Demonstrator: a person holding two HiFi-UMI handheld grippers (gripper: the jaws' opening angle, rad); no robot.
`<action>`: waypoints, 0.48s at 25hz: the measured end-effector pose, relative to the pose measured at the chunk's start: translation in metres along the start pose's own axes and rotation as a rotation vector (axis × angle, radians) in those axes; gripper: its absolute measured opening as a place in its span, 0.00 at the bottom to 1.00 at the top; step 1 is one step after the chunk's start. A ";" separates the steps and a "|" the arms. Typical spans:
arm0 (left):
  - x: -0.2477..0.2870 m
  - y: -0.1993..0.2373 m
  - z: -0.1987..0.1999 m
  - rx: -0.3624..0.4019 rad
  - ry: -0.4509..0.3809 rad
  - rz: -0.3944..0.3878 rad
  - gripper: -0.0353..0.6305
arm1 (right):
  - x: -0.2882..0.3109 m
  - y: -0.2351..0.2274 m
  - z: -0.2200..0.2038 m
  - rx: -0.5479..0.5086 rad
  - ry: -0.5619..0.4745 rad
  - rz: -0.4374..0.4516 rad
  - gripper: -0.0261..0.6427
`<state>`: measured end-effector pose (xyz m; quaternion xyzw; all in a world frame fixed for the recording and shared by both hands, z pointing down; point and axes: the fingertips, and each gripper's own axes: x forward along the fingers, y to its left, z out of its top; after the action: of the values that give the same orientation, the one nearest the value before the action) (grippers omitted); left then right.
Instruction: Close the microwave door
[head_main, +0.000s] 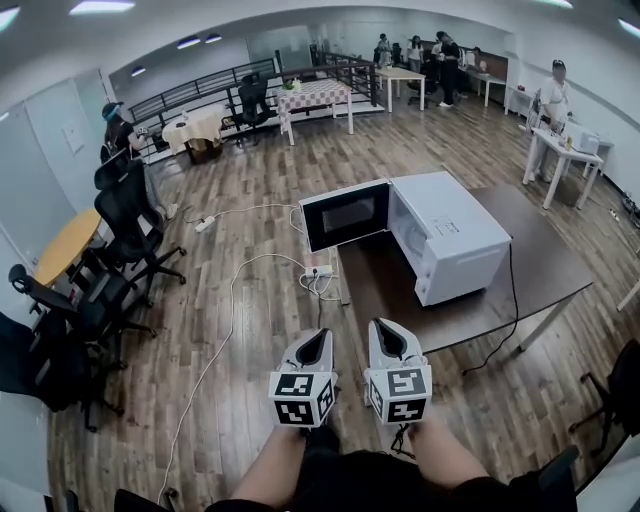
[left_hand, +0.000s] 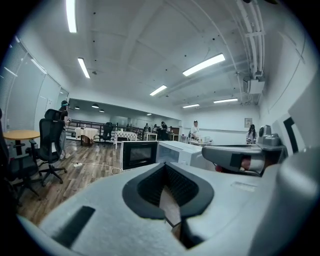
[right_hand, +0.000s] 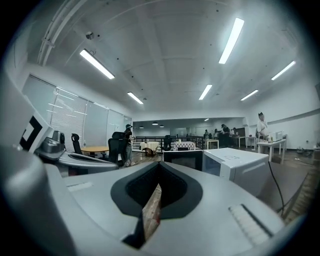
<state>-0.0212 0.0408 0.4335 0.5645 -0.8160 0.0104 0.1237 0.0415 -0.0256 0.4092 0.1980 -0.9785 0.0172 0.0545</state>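
Grey-white, held low and side by side: left gripper (head_main: 318, 338) and right gripper (head_main: 384, 332), jaws of both pressed together, nothing pinched; beyond, well apart from them, dark brown table (head_main: 545, 265); on it, white microwave (head_main: 455, 232), door (head_main: 345, 215) swung wide open leftward; farther left, black chairs (head_main: 130, 225) on wooden floor (head_main: 250, 310).

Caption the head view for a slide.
Left gripper and right gripper, both shut and empty, side by side short of the white microwave on a brown table, its door wide open.
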 end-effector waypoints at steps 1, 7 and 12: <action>0.007 0.007 0.001 0.005 0.006 0.001 0.07 | 0.011 0.000 0.001 -0.003 0.004 -0.001 0.05; 0.051 0.056 0.021 -0.008 0.013 -0.008 0.07 | 0.075 0.004 0.013 -0.025 0.018 -0.015 0.05; 0.086 0.099 0.039 -0.022 0.017 -0.026 0.07 | 0.131 0.007 0.026 -0.023 0.022 -0.032 0.05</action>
<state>-0.1491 -0.0083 0.4261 0.5734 -0.8077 0.0046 0.1368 -0.0842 -0.0712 0.3982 0.2129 -0.9747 0.0072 0.0681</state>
